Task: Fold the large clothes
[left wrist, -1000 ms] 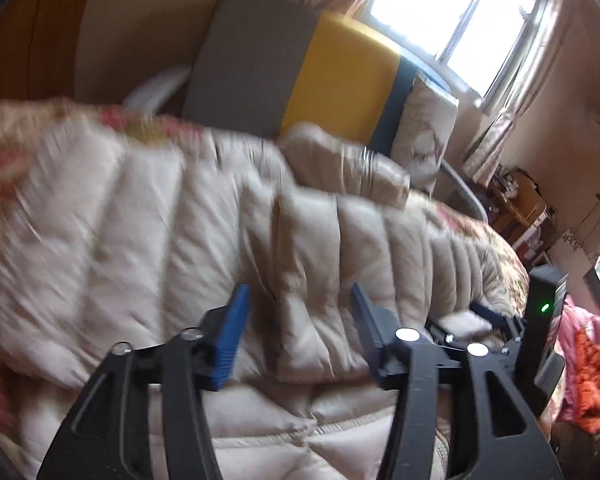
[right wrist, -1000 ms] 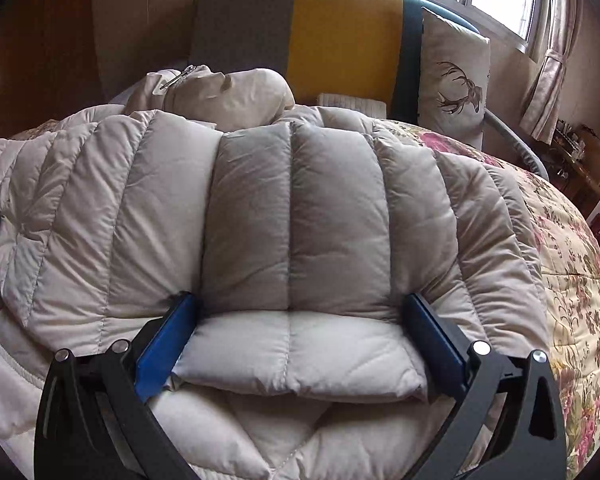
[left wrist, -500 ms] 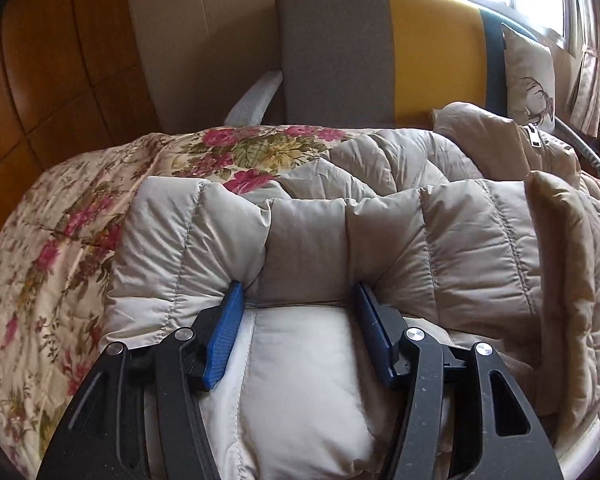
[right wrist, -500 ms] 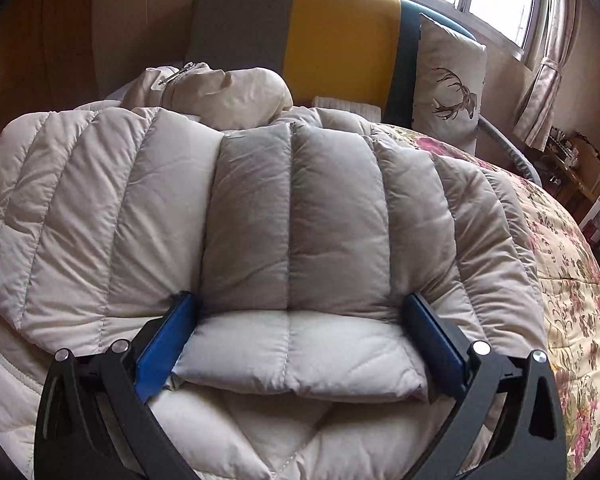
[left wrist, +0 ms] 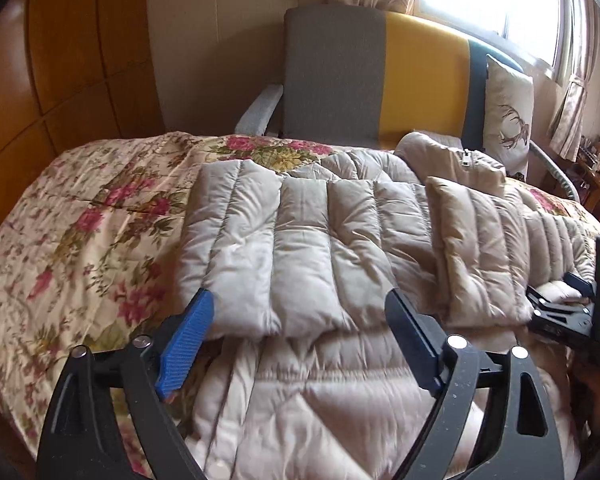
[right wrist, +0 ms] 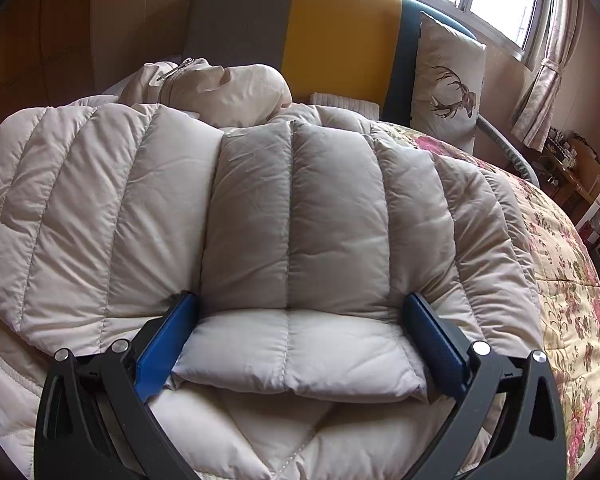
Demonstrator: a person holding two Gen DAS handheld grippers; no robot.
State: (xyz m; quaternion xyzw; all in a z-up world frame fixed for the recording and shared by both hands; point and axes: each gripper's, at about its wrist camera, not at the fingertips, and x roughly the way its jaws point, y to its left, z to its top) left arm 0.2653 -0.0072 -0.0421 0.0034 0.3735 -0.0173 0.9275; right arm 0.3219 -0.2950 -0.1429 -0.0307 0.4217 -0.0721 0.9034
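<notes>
Here the left tongs [left wrist: 300, 328] stand wide apart, holding nothing, their tips at the near edge of a folded-over sleeve of the beige puffer jacket [left wrist: 300, 240]. The right tongs [right wrist: 296, 332] are also spread wide, straddling the other sleeve's cuff, seemingly touching it on both sides without pinching. The jacket lies on the floral bedspread [left wrist: 80, 240] of the bed, its zipped collar [right wrist: 204, 88] at the far end. Behind stand a grey-and-yellow headboard [left wrist: 380, 80] and a deer cushion [right wrist: 448, 80].
</notes>
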